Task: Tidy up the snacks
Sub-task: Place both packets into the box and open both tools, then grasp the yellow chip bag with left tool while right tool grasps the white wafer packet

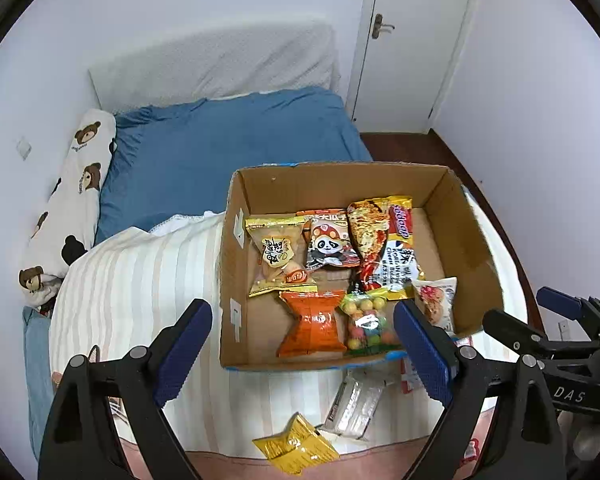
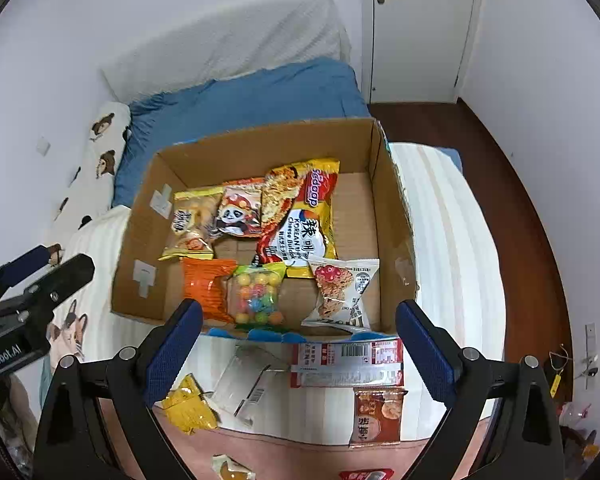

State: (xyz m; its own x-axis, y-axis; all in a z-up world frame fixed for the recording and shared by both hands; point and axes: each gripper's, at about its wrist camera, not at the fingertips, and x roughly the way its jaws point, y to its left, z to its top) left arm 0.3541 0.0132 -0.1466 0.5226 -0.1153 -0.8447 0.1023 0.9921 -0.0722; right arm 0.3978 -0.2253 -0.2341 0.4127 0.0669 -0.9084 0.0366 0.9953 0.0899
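Both grippers, left gripper (image 1: 302, 354) and right gripper (image 2: 298, 350), hover open before the snack-filled box (image 2: 394, 216).

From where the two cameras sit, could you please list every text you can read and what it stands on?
"Sedaap", "KOREAN", "Cheese Buldak": noodle packet in the cardboard box.
"DAS": right gripper body, seen from the left wrist.
"GenRobot.AI": left gripper body, seen from the right wrist.
Chinese print on the panda packet, the red-and-white packet and the other packets: too small to read.
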